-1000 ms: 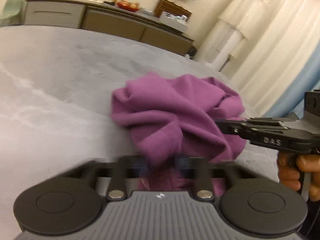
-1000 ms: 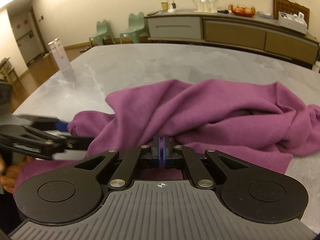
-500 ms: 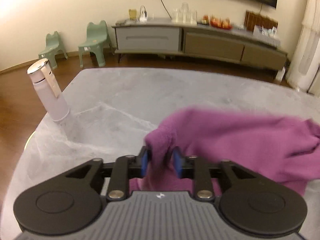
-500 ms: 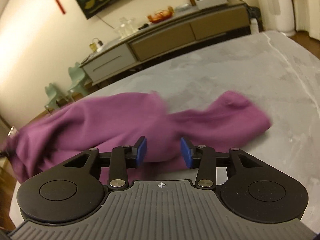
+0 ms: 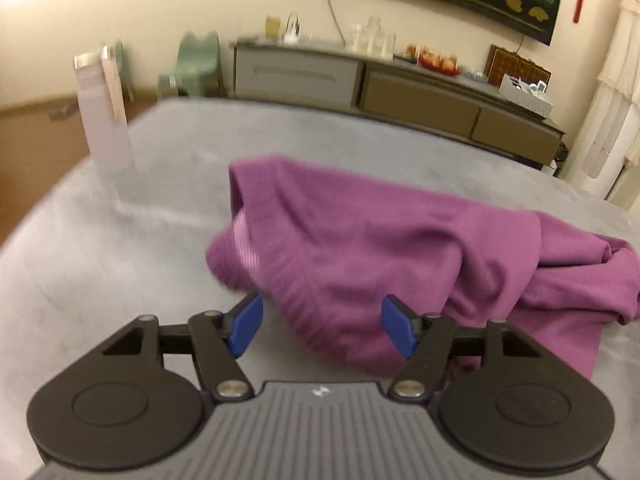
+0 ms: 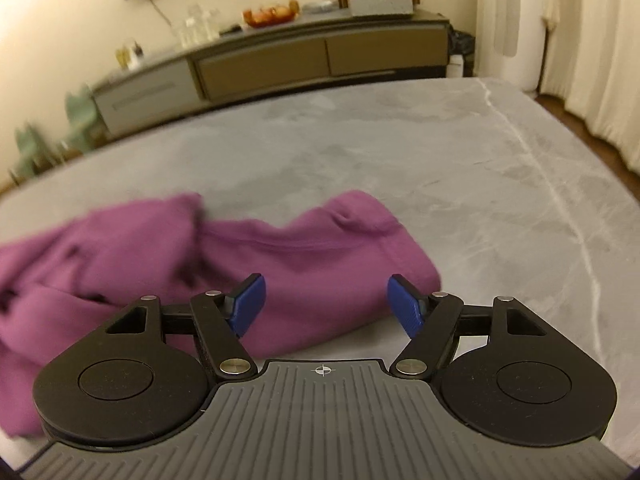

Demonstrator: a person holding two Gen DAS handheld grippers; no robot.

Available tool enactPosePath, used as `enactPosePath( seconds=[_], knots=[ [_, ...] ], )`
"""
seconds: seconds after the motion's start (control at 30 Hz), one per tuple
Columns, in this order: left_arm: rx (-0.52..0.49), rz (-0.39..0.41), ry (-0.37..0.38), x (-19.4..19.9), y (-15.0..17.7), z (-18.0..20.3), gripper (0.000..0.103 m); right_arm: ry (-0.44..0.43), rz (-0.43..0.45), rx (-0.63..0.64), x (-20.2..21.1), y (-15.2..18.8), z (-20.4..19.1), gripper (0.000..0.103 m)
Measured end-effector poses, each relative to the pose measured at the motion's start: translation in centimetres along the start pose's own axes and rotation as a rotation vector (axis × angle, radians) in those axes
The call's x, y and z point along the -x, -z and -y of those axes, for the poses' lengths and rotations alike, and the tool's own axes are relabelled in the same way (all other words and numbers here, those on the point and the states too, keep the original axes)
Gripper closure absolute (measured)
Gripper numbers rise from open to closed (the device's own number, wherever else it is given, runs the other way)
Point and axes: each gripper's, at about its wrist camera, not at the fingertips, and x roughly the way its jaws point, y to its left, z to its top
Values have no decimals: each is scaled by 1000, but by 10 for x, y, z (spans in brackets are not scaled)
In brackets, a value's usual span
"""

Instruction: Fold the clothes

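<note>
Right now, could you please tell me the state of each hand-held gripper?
Left hand-held gripper: open, holding nothing.
Right hand-held gripper: open, holding nothing.

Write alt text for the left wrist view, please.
The left hand-held gripper is open just above a crumpled purple garment lying on a grey table. A pale bottle stands at the table's far left; a sideboard lines the wall behind.

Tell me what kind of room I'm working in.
Probably a home living or dining room: a long sideboard with glasses and fruit, small green chairs, and curtains by the grey table.
</note>
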Motion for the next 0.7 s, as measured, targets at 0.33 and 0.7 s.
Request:
enactPosePath(
  seconds=[0.33, 0.7],
  knots=[
    [94, -16, 146, -26, -5, 3, 97, -26, -29, 126, -14, 11, -12, 99],
    [67, 95, 70, 79, -96, -60, 97, -174, 313, -65, 143, -8, 74, 103]
  ],
)
